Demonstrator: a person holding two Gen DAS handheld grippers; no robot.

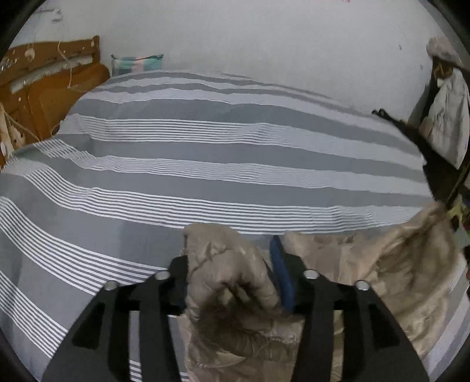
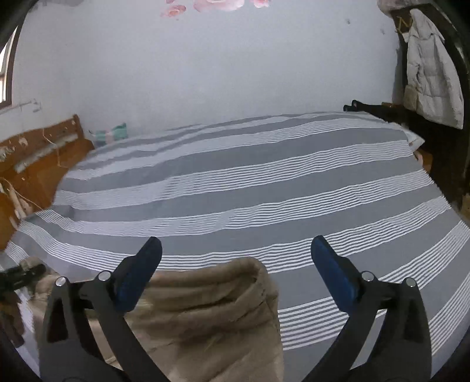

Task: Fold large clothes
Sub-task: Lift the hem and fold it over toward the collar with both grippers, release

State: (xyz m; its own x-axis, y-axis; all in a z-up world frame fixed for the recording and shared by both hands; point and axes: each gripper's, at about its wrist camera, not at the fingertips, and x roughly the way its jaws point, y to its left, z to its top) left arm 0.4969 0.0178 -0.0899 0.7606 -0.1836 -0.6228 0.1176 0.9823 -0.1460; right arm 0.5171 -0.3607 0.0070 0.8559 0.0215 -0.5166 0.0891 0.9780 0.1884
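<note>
Left wrist view showed the left hand-held gripper (image 1: 235, 273) clenched on the beige jacket (image 1: 232, 282) at lower centre, gathering a fold. The right hand-held gripper (image 2: 236, 264) gaped wide over the bed (image 2: 235, 182), probably ready to grab.

1. I see a bed (image 2: 235, 182) under a grey, white-striped sheet, filling the middle.
2. A wooden headboard (image 2: 38, 158) stands far left.
3. A small pastel pillow (image 1: 138, 63) lies against the far wall.
4. A white puffer coat (image 2: 431, 73) hangs far right.
5. Pink flower decals (image 2: 217, 5) mark the wall.
</note>
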